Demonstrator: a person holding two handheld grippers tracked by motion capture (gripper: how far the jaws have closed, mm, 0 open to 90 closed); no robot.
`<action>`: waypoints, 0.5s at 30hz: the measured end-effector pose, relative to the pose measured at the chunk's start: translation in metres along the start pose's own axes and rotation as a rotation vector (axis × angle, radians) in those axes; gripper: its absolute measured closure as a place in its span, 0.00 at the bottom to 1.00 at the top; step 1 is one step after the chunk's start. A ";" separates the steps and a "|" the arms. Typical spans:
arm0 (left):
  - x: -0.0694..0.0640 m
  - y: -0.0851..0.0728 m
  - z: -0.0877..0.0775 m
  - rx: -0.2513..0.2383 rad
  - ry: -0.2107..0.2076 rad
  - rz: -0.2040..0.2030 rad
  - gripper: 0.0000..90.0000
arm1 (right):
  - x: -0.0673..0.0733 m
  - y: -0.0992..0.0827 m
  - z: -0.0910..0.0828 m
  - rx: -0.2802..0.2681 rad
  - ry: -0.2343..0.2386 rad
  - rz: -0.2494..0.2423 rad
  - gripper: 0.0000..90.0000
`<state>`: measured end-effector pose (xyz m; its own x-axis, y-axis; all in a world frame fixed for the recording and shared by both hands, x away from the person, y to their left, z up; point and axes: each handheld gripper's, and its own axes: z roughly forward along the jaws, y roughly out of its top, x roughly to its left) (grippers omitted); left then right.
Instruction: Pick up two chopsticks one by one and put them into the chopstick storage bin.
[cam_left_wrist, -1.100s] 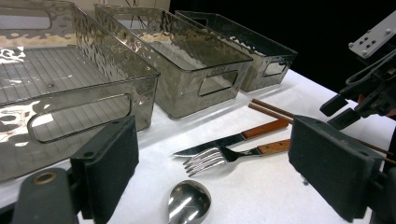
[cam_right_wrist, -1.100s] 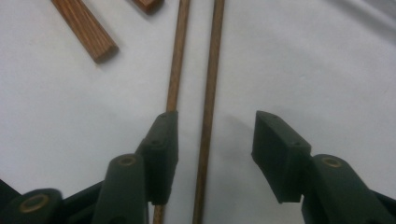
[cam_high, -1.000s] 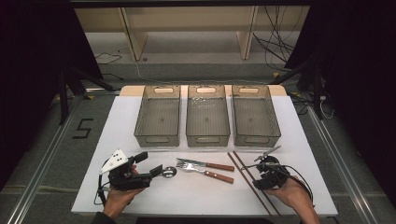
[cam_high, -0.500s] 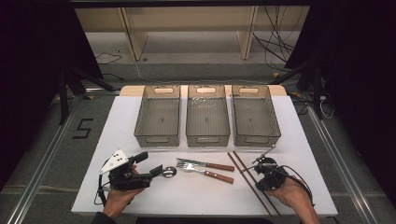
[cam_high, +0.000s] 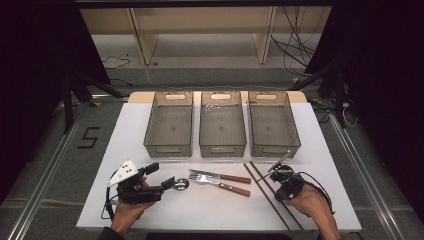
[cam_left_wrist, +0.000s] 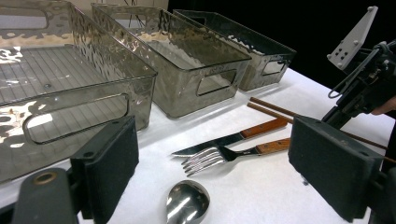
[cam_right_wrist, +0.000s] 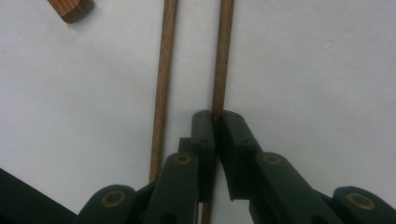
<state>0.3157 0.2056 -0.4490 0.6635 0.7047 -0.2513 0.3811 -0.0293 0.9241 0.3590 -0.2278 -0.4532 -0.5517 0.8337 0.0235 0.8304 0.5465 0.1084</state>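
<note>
Two brown chopsticks (cam_high: 270, 197) lie side by side on the white table (cam_high: 210, 210), to the right of a wooden-handled knife (cam_high: 220, 176) and fork (cam_high: 220, 186). My right gripper (cam_high: 278, 179) points down at them. Its jaws have just been closing and are shut on one chopstick (cam_right_wrist: 223, 56); the other chopstick (cam_right_wrist: 163, 70) lies free beside it. My left gripper (cam_high: 161, 176) rests on the table at the left, open. The bowl of a metal spoon (cam_left_wrist: 187, 203) lies between its black pads (cam_left_wrist: 109, 163).
Three smoky clear bins (cam_high: 169, 149) (cam_high: 222, 149) (cam_high: 275, 148) stand in a row behind the cutlery, with nothing inside. The knife's handle end (cam_right_wrist: 70, 7) is close to the chopsticks. The table's front edge is just below both hands.
The right gripper has shifted only slightly over the chopsticks. The left gripper and the cutlery have stayed where they were.
</note>
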 end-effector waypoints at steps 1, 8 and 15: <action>0.000 0.000 0.000 -0.002 0.000 0.000 0.17 | -0.001 0.000 0.000 -0.003 0.001 0.000 0.95; 0.001 0.000 0.000 0.000 0.000 0.002 0.17 | -0.004 -0.001 -0.001 -0.010 0.020 0.012 0.95; 0.001 0.001 0.000 -0.001 0.001 0.002 0.17 | -0.007 -0.006 -0.009 -0.042 0.040 0.008 0.96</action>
<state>0.3166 0.2069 -0.4487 0.6636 0.7054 -0.2491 0.3792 -0.0301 0.9248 0.3573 -0.2374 -0.4451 -0.5482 0.8338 0.0647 0.8315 0.5351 0.1494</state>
